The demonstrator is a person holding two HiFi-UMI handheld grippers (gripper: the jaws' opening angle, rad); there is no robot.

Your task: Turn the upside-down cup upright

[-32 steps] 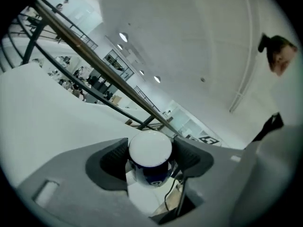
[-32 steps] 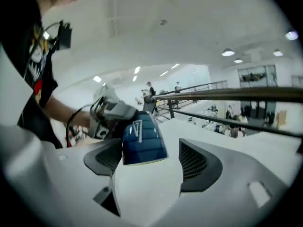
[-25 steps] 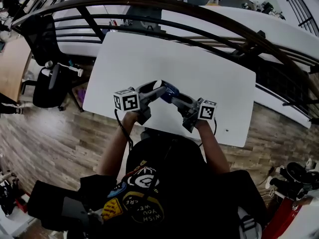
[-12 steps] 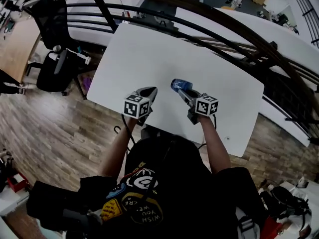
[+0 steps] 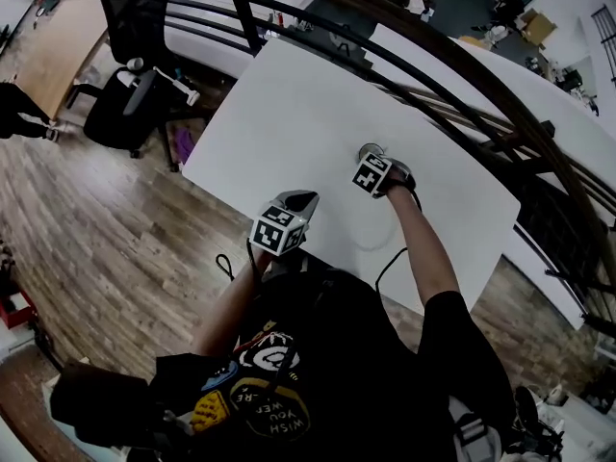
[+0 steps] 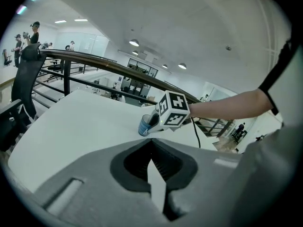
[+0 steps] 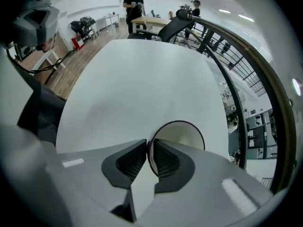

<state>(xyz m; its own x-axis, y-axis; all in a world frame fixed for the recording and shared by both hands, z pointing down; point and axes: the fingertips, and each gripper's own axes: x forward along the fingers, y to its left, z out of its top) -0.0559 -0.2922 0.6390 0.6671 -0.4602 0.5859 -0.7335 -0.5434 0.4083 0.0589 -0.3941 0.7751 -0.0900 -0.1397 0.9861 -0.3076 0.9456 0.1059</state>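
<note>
The blue cup (image 5: 370,151) stands upright on the white table (image 5: 289,94) with its white inside (image 7: 182,134) facing up. My right gripper (image 5: 378,165) points straight down over it. It is shut on the cup's rim, with one pad inside the wall and one outside (image 7: 150,155). In the left gripper view the cup (image 6: 145,126) shows just left of the right gripper's marker cube (image 6: 171,110). My left gripper (image 5: 299,200) hovers near the table's front edge, well apart from the cup, shut with nothing between its jaws (image 6: 152,151).
A dark curved railing (image 5: 462,65) runs behind the table's far edge. A black office chair (image 5: 135,27) stands off the table's left corner on the wooden floor. A black cable (image 5: 390,258) trails along the right arm.
The right gripper swung from level to pointing down and carried the cup farther back onto the table. The left gripper left the cup, shut, and drew back toward the front edge.
</note>
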